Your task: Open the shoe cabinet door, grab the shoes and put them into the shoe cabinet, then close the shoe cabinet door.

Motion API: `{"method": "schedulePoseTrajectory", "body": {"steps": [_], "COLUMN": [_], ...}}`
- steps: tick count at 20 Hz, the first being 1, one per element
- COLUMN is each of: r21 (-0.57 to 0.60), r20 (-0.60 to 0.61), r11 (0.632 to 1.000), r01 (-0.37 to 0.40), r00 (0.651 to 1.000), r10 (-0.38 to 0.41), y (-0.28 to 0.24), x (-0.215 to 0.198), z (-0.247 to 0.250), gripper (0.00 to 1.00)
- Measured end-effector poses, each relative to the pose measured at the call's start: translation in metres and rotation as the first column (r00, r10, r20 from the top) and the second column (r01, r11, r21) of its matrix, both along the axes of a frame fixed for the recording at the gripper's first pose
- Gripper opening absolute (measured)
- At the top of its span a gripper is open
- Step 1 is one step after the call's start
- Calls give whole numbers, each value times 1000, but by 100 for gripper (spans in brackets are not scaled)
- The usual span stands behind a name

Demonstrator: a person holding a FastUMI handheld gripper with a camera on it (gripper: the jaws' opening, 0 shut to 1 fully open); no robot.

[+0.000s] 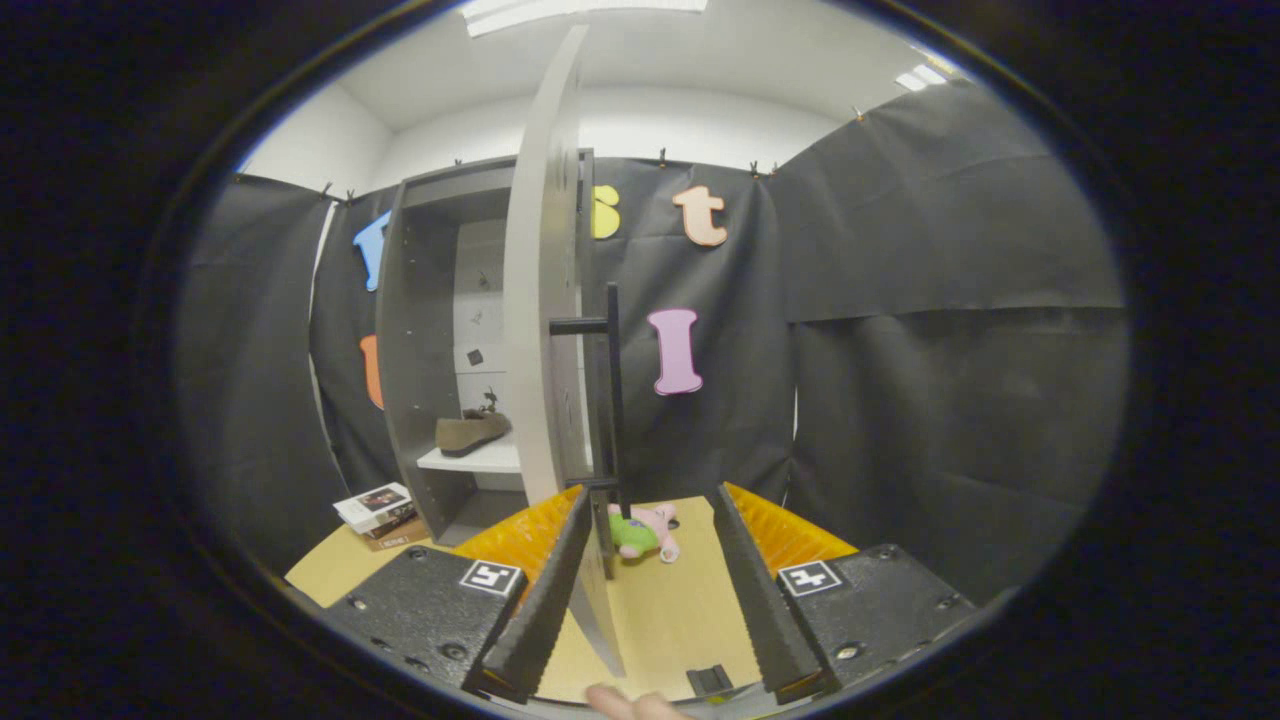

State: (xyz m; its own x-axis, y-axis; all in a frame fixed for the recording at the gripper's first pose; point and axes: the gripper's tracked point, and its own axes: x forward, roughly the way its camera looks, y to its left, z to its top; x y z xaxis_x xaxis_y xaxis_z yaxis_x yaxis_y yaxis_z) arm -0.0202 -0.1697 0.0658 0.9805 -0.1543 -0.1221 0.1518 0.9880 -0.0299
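Observation:
The grey shoe cabinet (pixel 420 330) stands open against the booth wall, and a brown shoe (pixel 472 432) lies on its white shelf (pixel 480 460). The cabinet door (pixel 545 300) is swung out edge-on toward me, its black bar handle (pixel 612 400) facing right. My gripper (pixel 648 520) is open. The door's lower edge and the bottom end of the handle lie between the fingers, close to the left finger (pixel 545 590); whether they touch I cannot tell.
A pink and green plush toy (pixel 645 532) lies on the wooden floor (pixel 680 610) just beyond the fingers. A small stack of books or boxes (pixel 378 512) sits on the floor left of the cabinet. A fingertip (pixel 625 703) shows below the fingers.

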Motion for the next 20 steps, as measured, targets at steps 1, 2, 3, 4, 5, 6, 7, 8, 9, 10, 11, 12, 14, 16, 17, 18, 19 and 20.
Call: {"method": "schedulePoseTrajectory", "body": {"steps": [1, 2, 3, 4, 5, 6, 7, 8, 9, 10, 11, 12, 14, 16, 17, 18, 19, 20], "r21": [-6, -5, -2, 4, 13, 18, 16, -7, -29, -46, -54, -49, -36, -27, -24, -21, -14, -1], "r20": [23, 34, 26, 12, 9, 7, 20, 18, 25, 23, 16, 13, -7, -25, -25, -29, -30, -30], "r11": [1000, 1000, 1000, 999, 998, 996, 997, 997, 997, 995, 993, 992, 990, 989, 987, 987, 987, 986], "r01": [2, -12, -27, -50, -69, -83, -82, -77, -78, -90, -105, -114, -135, -148, -156, -160, -162, -166], "r00": [1000, 999, 999, 999, 998, 997, 996, 997, 997, 996, 994, 993, 991, 989, 988, 987, 986, 986], "r10": [-2, 12, 27, 50, 69, 83, 81, 77, 78, 91, 106, 114, 135, 147, 155, 160, 161, 166], "y": [2, 8, 16, 23, 33, 41, 48, 52, 61, 75, 88, 98, 117, 132, 139, 145, 149, 155], "x": [-5, -10, -16, -21, -25, -29, -30, -31, -31, -27, -24, -21, -11, 1, 8, 14, 21, 29], "z": [-2, -5, -17, -30, -39, -46, -52, -61, -69, -75, -87, -96, -117, -136, -144, -153, -162, -171], "gripper": [87, 92, 98, 100, 100, 100, 100, 100, 100, 100, 100, 100, 100, 100, 100, 100, 100, 100]}}
